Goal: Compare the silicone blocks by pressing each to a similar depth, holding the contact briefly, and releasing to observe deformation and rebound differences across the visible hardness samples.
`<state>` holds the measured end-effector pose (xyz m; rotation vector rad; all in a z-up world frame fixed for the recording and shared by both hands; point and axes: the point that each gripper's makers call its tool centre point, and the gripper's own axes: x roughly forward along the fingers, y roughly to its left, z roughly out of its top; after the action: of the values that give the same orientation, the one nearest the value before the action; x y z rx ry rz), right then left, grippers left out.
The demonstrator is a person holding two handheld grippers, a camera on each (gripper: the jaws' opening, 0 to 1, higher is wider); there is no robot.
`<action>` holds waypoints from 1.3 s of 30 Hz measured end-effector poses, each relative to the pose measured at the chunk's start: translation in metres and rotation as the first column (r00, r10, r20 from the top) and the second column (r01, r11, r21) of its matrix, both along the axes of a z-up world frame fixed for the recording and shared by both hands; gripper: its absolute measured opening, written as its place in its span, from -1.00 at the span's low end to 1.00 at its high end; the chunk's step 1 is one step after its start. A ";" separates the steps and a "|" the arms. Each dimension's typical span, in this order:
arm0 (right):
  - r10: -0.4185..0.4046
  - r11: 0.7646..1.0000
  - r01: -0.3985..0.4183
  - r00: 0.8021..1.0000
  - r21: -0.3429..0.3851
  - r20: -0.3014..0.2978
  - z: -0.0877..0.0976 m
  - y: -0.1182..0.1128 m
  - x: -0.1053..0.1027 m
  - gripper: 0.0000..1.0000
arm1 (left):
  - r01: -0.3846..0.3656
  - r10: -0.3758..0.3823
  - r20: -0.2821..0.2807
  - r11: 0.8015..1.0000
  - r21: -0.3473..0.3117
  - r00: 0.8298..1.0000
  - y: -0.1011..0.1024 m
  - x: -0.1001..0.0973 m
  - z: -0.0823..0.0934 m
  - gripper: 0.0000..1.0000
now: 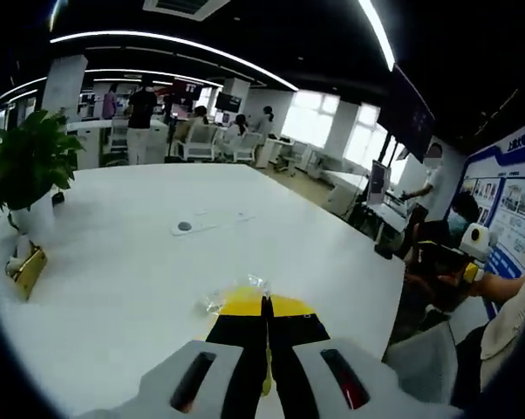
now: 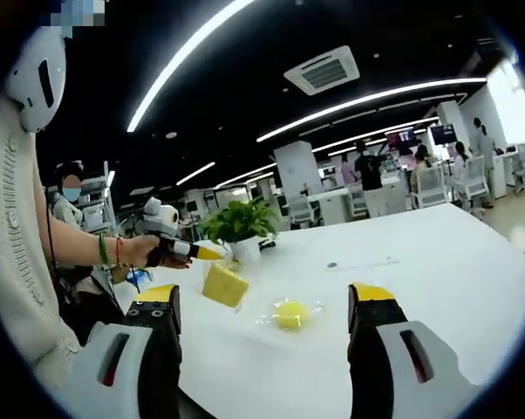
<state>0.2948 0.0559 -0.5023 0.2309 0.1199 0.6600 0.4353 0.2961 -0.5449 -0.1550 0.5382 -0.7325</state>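
Silicone blocks: a pale yellow square silicone block (image 2: 225,285) is held up off the white round table (image 2: 437,262); a round yellow silicone piece in clear wrap (image 2: 290,314) lies on the tabletop
Left gripper (image 1: 266,336): black jaws pressed together, yellow-tipped, just above a yellow piece in clear wrap (image 1: 236,299)
Right gripper (image 2: 267,305): jaws spread wide, nothing between them
Block holder: the left gripper, seen in the right gripper view (image 2: 212,255), pinches the square block's top edge
Background: green potted plant (image 2: 239,223) behind the block

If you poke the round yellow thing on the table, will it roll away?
Probably not far: the round yellow block sits in crinkly clear wrap on the flat white table, which should brake it. It looks squat, so it would likely squish rather than roll.
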 end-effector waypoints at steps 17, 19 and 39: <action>-0.052 0.997 0.046 0.994 -0.066 -0.094 -0.023 -0.021 0.004 0.44 | -0.054 0.058 -0.082 0.997 0.048 0.995 0.025 0.029 -0.056 -1.00; -0.053 0.997 0.046 0.994 -0.068 -0.100 -0.025 -0.021 0.005 0.44 | -0.052 0.056 -0.059 0.995 0.079 0.997 0.031 0.036 -0.057 -1.00; -0.093 0.991 0.074 0.978 -0.110 -0.188 -0.047 -0.019 0.010 0.41 | -0.117 0.131 -0.056 0.972 0.206 0.990 0.088 0.091 -0.108 -1.00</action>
<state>0.3051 0.0373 -0.5495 0.1995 0.3280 0.5451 0.5260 0.3845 -0.6531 -0.0246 0.6599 -0.5481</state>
